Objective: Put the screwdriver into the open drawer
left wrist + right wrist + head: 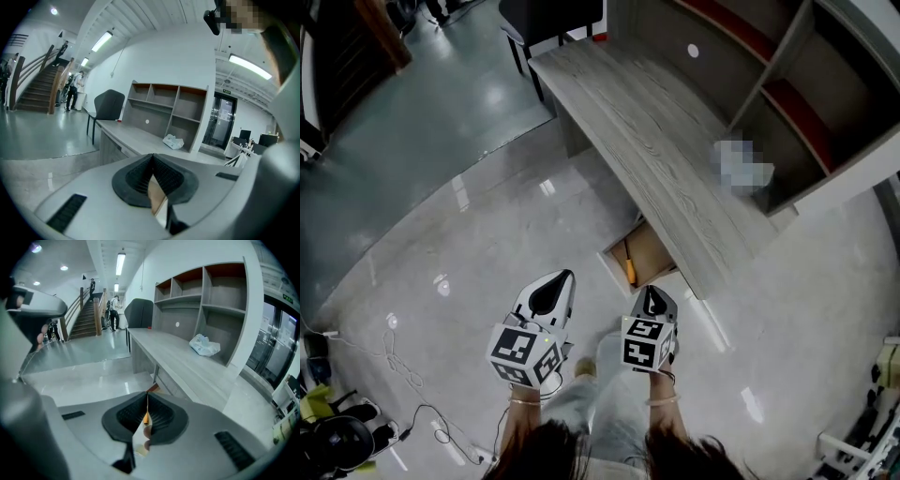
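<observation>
looks like the screwdriver (pixel 629 268): an orange sliver lying inside the open drawer (pixel 652 253), close to its left wall, too small to tell blade from handle. judged from that, seems already put away, with little left of the task beyond drawing back.

probably light and stiff, hardly fragile. likely a hard, somewhat slick handle and a thin round shaft that would roll or slip out of a pinch. if it needs lifting again, best taken across the thick of the handle, jaws square to its length, not by the shaft.

drawer pulled out from under the near end of the desk (pixel 666 150), pale brown inside, nothing else clear in it.

right gripper (pixel 650 292) held just short of the drawer, jaws pressed together at the tips, pinching nothing; only a narrow slit below the tips, with a fleck of orange seen through it. left gripper (pixel 563 277) just beside it to the left, over bare floor (pixel 469 244), jaws likewise closed on nothing.

farther out, a shelf unit (pixel 806 103) at the back of the desk and a dark chair (pixel 548 19) at the far end.
</observation>
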Demonstrator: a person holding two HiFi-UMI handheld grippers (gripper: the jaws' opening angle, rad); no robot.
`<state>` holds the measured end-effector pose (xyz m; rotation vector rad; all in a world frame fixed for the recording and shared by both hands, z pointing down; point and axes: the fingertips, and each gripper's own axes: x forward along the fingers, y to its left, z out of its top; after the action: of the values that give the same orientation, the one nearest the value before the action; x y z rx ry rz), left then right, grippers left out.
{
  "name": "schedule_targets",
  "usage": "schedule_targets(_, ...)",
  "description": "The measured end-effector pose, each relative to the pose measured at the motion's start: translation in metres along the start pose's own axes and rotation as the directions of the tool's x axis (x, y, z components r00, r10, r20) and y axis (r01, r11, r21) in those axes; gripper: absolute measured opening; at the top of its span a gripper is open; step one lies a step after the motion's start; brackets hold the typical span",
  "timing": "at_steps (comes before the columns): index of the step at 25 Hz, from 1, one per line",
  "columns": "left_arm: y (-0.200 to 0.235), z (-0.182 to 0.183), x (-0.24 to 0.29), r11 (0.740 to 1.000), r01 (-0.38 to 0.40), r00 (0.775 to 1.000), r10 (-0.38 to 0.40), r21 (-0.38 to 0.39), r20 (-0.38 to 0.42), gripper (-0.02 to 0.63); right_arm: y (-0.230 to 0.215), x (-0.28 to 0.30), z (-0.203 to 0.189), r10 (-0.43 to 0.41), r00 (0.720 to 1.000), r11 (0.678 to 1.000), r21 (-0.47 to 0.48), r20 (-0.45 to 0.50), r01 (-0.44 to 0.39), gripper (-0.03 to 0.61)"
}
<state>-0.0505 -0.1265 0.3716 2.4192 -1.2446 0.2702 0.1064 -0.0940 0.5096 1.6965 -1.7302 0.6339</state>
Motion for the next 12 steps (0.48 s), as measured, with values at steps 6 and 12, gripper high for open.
schedule_targets(6, -0.018, 0.012, -0.023, 0.999, 0.032, 0.999, -0.032, 0.001, 0.012, 0.015, -0.004, -0.041, 0.015, -0.027, 0.998, 0.999, 0.036, 0.056, 0.025, 0.029)
schedule_targets(12, -0.038, 0.034, -0.040, 0.996, 0.079, 0.996, -0.080, 0.050, 0.034, 0.015, -0.001, -0.076, 0.033, -0.045, 0.992, 0.998, 0.044, 0.114, 0.040, 0.029)
